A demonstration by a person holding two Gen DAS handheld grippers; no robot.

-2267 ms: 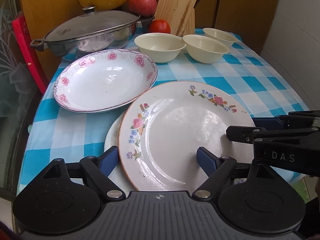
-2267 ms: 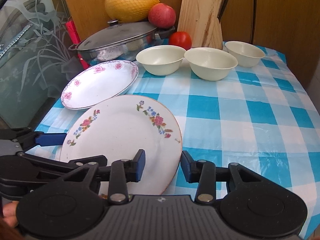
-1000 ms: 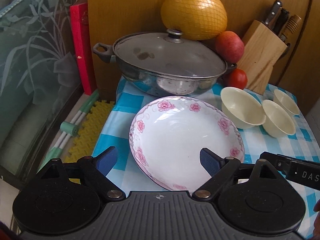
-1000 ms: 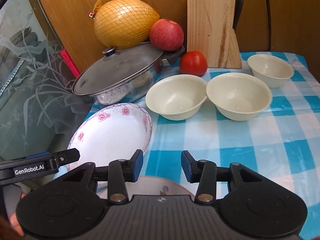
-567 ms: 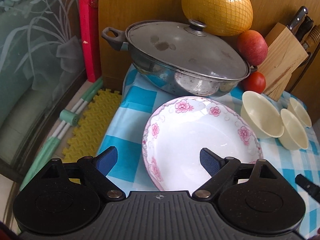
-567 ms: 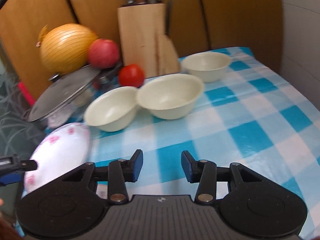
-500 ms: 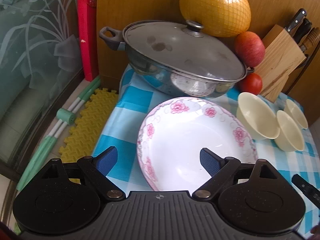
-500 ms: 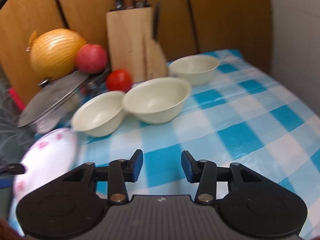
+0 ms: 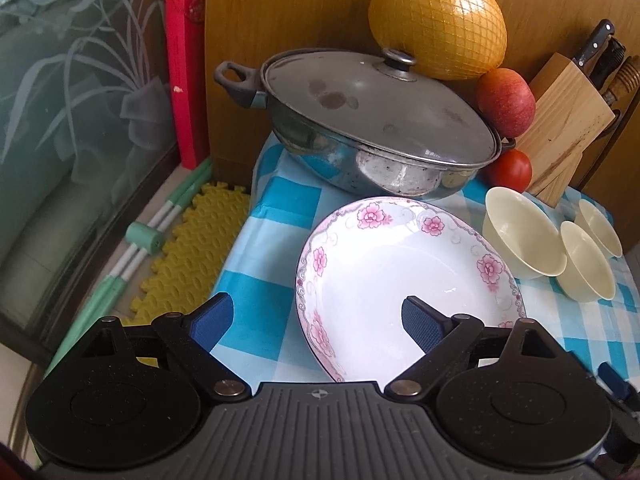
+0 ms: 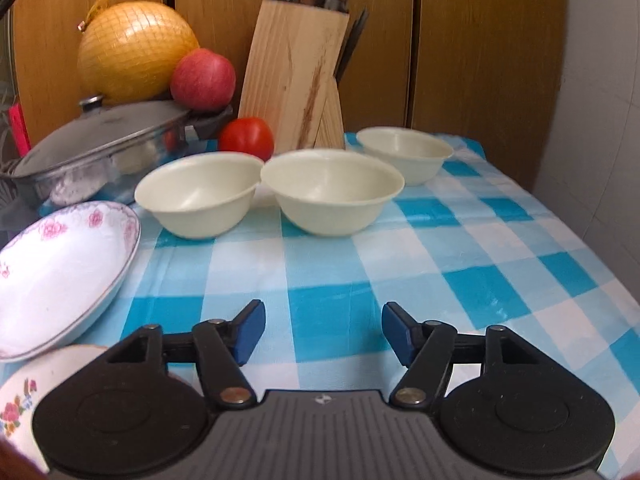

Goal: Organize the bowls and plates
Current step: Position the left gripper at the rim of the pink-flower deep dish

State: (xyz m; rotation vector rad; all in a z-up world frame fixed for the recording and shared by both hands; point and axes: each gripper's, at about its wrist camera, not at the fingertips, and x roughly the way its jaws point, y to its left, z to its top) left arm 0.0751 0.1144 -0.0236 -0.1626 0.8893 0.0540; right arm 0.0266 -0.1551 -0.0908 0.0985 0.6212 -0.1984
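A deep white plate with pink flowers (image 9: 404,276) lies on the blue checked tablecloth; it also shows at the left of the right wrist view (image 10: 60,268). My left gripper (image 9: 316,320) is open, its right finger over the plate's near side and its left finger outside the rim. Three cream bowls (image 10: 332,192) (image 10: 198,196) (image 10: 404,152) stand in a row behind. My right gripper (image 10: 322,330) is open and empty above bare cloth, facing the middle bowl. A flat flowered plate's edge (image 10: 24,396) shows at the lower left.
A lidded steel pan (image 9: 372,120) stands behind the deep plate, with a netted pomelo (image 9: 438,20), an apple (image 9: 506,102), a tomato (image 10: 246,136) and a knife block (image 10: 296,80). The table's left edge drops to a yellow mat (image 9: 188,248). A white wall (image 10: 600,80) is at the right.
My right gripper has opened wider and swung to face the bowls, closer and lower. My left gripper has moved slightly nearer the deep plate.
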